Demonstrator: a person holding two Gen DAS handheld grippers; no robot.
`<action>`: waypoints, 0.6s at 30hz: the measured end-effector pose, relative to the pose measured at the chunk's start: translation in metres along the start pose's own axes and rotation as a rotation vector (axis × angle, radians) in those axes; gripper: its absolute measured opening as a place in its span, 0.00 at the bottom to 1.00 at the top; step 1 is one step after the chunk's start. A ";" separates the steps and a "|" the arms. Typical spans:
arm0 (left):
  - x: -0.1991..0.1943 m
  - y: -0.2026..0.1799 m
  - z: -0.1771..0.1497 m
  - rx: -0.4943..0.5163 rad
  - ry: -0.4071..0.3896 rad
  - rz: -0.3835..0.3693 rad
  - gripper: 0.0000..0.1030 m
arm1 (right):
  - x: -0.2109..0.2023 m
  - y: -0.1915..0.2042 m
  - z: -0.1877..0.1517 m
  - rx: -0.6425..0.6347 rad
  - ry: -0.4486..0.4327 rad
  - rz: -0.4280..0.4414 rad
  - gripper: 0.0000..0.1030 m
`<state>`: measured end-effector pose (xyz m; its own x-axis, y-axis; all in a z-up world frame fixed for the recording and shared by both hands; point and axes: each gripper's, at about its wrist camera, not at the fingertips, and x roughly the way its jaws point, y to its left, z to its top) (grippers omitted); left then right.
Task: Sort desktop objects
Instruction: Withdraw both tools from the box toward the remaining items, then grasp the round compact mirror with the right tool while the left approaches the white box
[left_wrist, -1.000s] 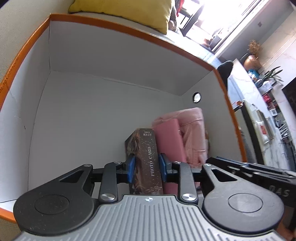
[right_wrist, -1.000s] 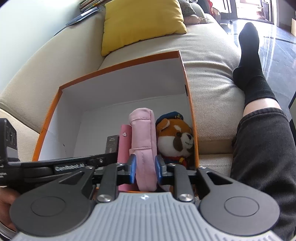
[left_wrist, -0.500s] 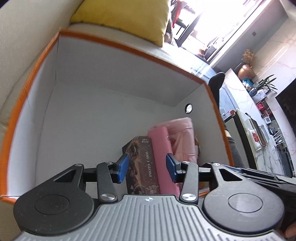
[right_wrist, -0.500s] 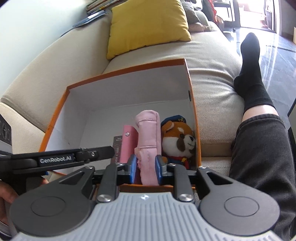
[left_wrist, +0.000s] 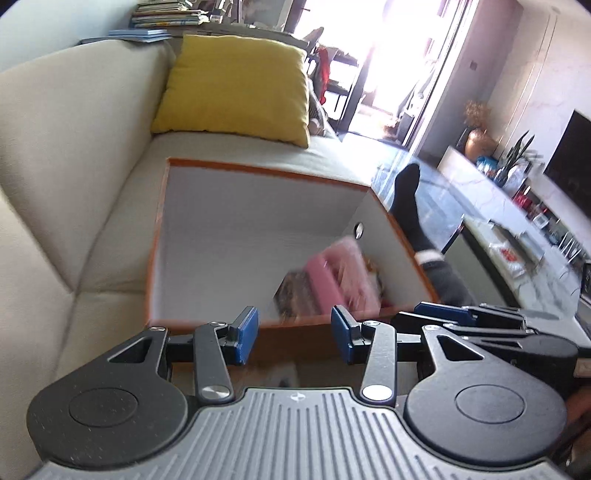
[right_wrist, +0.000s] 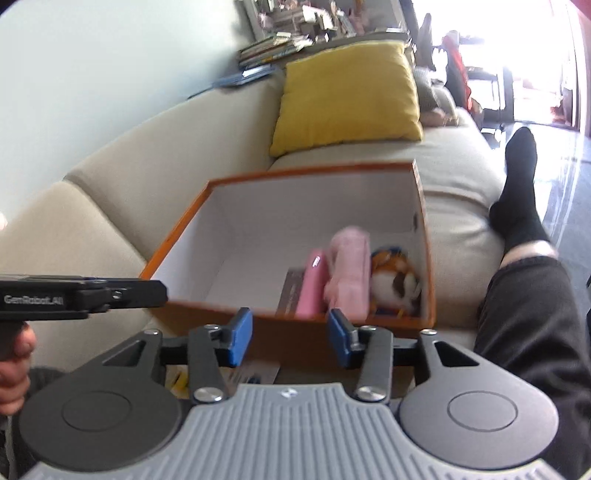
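An orange-edged box with white inside (left_wrist: 221, 236) (right_wrist: 258, 221) sits on the beige sofa. In its near right corner stand a dark photo card box (left_wrist: 295, 299) (right_wrist: 290, 295), a pink case (left_wrist: 327, 282) (right_wrist: 312, 291), a pale pink pouch (right_wrist: 349, 266) and a plush toy (right_wrist: 395, 284). My left gripper (left_wrist: 294, 334) is open and empty, above and in front of the box's near wall. My right gripper (right_wrist: 290, 338) is open and empty, also in front of the near wall. The left gripper also shows in the right wrist view (right_wrist: 81, 297).
A yellow cushion (left_wrist: 236, 85) (right_wrist: 347, 94) lies on the sofa behind the box. A person's leg in a black sock (right_wrist: 517, 206) stretches along the right side. Books (right_wrist: 266, 48) are stacked behind the sofa back.
Both grippers have let go and opened wide, then pulled back up out of the box. The photo card box and the pink pouch stay standing in the box.
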<state>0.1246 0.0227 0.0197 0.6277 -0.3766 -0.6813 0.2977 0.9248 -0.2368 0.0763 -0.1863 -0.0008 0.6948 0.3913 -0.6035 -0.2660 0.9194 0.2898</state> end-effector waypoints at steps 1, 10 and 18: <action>-0.005 -0.001 -0.006 0.014 0.008 0.022 0.49 | 0.000 0.001 -0.005 0.007 0.017 0.009 0.53; -0.026 -0.017 -0.066 0.168 0.103 0.122 0.49 | 0.008 0.011 -0.059 -0.004 0.218 0.025 0.53; -0.028 -0.022 -0.094 0.185 0.132 0.113 0.52 | 0.031 -0.004 -0.102 0.062 0.411 -0.030 0.53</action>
<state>0.0326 0.0181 -0.0213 0.5688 -0.2498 -0.7836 0.3650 0.9305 -0.0316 0.0307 -0.1735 -0.0960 0.3735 0.3595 -0.8551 -0.2003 0.9314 0.3040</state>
